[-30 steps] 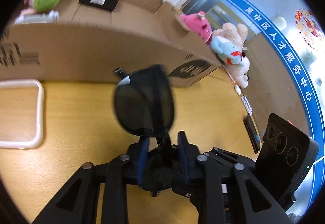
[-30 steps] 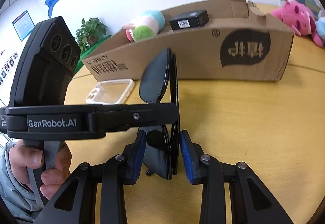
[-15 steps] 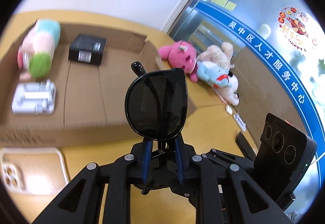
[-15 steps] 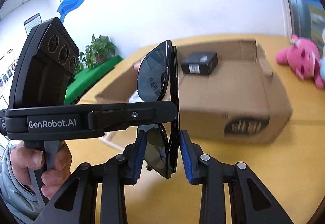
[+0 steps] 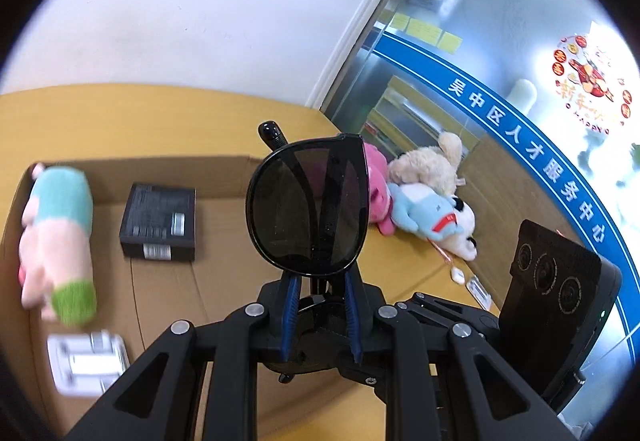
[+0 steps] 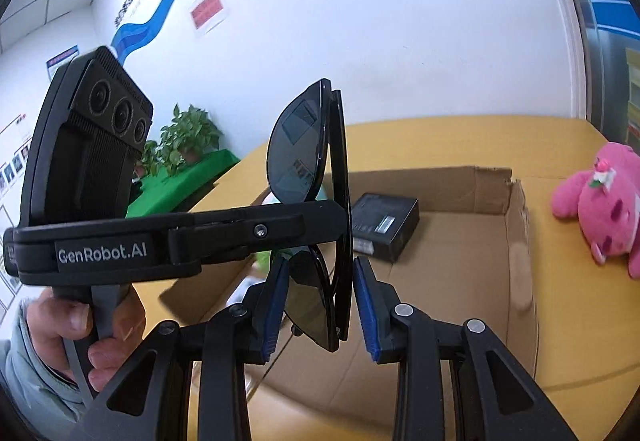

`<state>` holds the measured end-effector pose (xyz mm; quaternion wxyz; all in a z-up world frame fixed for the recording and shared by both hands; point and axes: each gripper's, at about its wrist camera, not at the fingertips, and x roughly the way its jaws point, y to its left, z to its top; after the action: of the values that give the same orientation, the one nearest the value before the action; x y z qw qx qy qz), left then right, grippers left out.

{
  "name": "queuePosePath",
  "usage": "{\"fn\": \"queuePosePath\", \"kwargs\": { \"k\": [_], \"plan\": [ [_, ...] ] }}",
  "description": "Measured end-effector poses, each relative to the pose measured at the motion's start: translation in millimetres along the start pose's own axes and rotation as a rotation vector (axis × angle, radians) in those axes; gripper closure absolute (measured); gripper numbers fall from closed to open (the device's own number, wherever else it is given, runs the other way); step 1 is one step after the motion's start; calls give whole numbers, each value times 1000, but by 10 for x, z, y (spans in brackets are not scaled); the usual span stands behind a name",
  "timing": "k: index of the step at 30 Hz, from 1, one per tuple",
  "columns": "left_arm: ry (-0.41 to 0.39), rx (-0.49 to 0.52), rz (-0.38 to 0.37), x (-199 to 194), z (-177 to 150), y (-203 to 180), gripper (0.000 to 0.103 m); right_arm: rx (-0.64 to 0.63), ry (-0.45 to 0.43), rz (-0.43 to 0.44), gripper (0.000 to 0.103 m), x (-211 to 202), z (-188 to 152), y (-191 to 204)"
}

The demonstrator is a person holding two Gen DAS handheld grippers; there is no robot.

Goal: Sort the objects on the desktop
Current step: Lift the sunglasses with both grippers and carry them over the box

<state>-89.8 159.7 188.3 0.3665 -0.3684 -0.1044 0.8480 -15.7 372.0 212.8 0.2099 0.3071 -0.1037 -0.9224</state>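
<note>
Left gripper (image 5: 320, 317) is clamped on the folded black sunglasses (image 5: 308, 207), blue pads pinching the frame at the low end so one dark lens stands up in front of its camera. From the right wrist view the left gripper (image 6: 332, 219) comes in sideways and pinches the sunglasses (image 6: 310, 161) around the middle. Right gripper (image 6: 320, 309) has the lower lens and folded temples between its blue pads; the left pad (image 6: 274, 305) looks pressed on the lens, the other pad (image 6: 366, 305) sits right at the frame edge, can't tell for sure if it touches. So the sunglasses are held in the air by both tools, above the open cardboard box (image 6: 516, 241).

A person's hand (image 6: 80, 325) wraps the left gripper's handle, pale sleeve at the wrist.

Inside the box (image 5: 224, 169): a black carton (image 5: 160, 221) with a barcode label lying flat near the back wall, a pastel plush toy (image 5: 56, 241) in teal, pink and green along the left side, a white packaged item (image 5: 86, 365) in the near left corner, blurred. The same black carton (image 6: 384, 225) shows just behind the glasses in the right wrist view.

The box sits on a yellow wooden table (image 5: 120, 117). Right of the box lies a pink plush (image 6: 600, 209), with a beige plush (image 5: 428, 165) and a blue-and-white plush (image 5: 432, 217) bunched beside it. Potted plants (image 6: 188, 141) stand against the white wall on a green surface.
</note>
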Motion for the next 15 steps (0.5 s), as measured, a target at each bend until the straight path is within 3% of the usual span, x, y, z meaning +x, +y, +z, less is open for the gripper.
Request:
{"fn": "queuePosePath", "kwargs": {
  "k": [7,15],
  "plan": [
    [57,-77,-34,573,445,447,83,57,65,-27,71,542,407,-525],
    [197,-215,-82,1502,615,932,83,199,203,-76,71,1180,482,-1241]
  ]
}}
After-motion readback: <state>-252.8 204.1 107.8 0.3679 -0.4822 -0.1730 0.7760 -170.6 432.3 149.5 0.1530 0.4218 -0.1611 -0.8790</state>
